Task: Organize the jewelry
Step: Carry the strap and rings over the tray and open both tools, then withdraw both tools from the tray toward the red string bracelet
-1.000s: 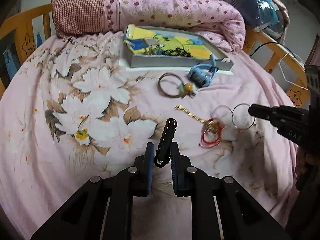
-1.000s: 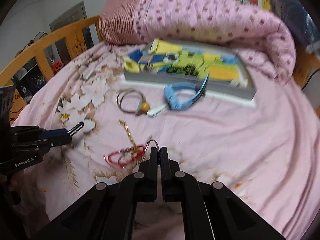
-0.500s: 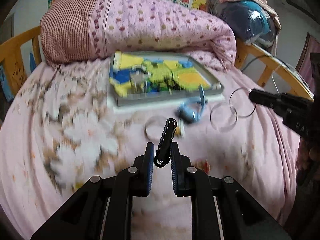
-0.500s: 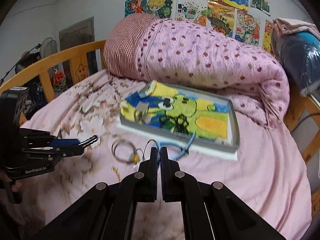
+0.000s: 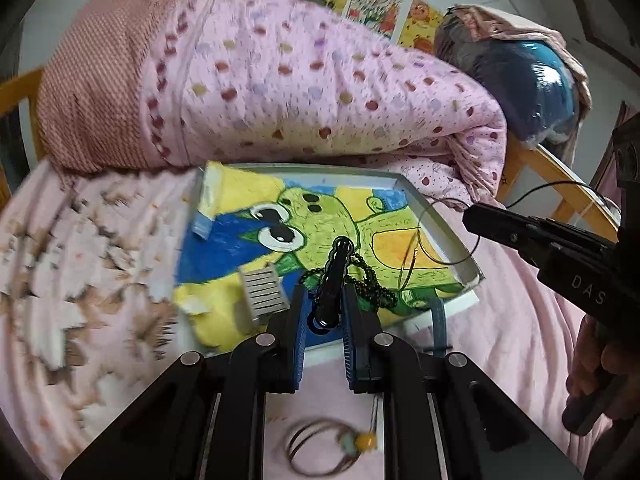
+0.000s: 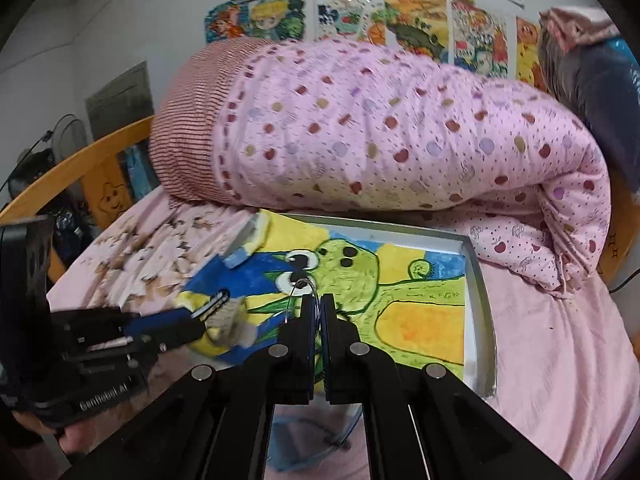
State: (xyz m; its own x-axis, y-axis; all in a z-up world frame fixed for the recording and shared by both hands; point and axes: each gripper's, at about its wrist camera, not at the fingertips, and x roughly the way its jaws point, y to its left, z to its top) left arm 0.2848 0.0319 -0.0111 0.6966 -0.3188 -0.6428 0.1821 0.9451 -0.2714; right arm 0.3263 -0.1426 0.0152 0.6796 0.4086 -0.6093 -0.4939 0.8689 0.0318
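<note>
The bed (image 5: 100, 240), spread with a pink flowered sheet, carries everything; the landmark is the shallow tray (image 5: 436, 220), lined with a bright frog drawing, that lies on it just in front of the rolled pink quilt (image 5: 280, 80).

A second ago both hand-held grippers were low over the loose jewelry scattered on the sheet in front of the tray. Now both have come forward and up and hang over the tray itself, each with its piece lifted clear of the bedding. That reads as pickup finished and the carry nearly over, with only the release into the tray left.

The left hand-held gripper (image 5: 325, 322) is narrowed onto a black beaded bracelet (image 5: 334, 280), which stands up between its blue pads over the tray's near edge. The right hand-held gripper (image 6: 317, 316) is pinched fully together on thin wire hoops (image 5: 440, 236), which dangle over the tray's right side.

A black bead string (image 5: 370, 284) and a small grey ribbed clip (image 5: 264, 288) already lie inside the tray. Still outside it, in front of its near edge, are a brown cord necklace (image 5: 320, 448) with a yellow bead and, partly hidden, a blue strap (image 5: 438, 320).
</note>
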